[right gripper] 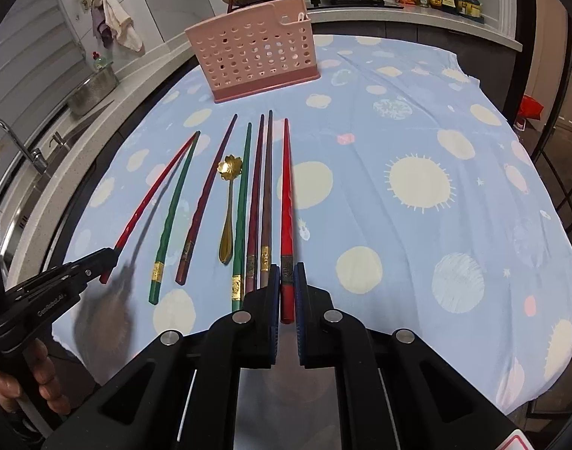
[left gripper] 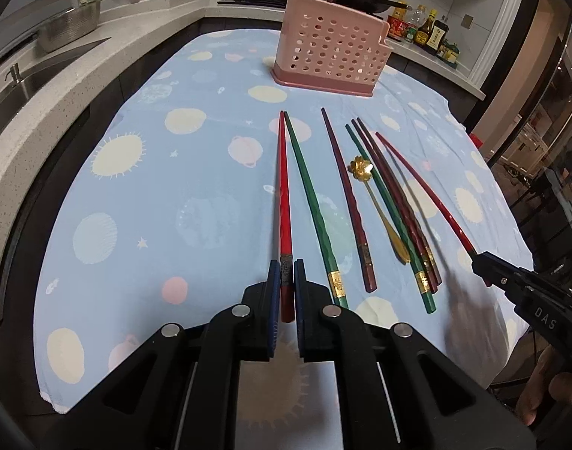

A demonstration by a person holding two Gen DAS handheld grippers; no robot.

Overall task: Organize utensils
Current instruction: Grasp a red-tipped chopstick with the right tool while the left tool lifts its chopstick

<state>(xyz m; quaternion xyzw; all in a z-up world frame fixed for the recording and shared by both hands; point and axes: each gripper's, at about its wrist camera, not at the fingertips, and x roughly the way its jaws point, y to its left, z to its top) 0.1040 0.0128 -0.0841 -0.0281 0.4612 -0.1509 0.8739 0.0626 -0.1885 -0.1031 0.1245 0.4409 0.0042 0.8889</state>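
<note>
Already both claws are closed, each on a red chopstick near its thick end. On the left side of the row, the left gripper [left gripper: 285, 281] pinches the left red chopstick [left gripper: 284, 202], whose tip lies just beside the tip of a green chopstick [left gripper: 310, 202]. If that tip drags as it comes up, it could nudge the green one out of line. With the hold so close to the butt, the long thin end hangs far out, and the stick may pivot between the pads.

Across the middle lie a dark red chopstick [left gripper: 348, 202], a gold spoon [left gripper: 376, 206] and a tight bundle of chopsticks [left gripper: 394, 206], all flat on the blue cloth [left gripper: 136, 206].

At the right of the row, the right gripper [right gripper: 287, 281] clamps the right red chopstick [right gripper: 286, 195], just beside that bundle; a sideways swing could scatter it.

Beyond stands the pink holder [right gripper: 252, 56], well apart. Two long sticks carried together may cross or miss its opening.
</note>
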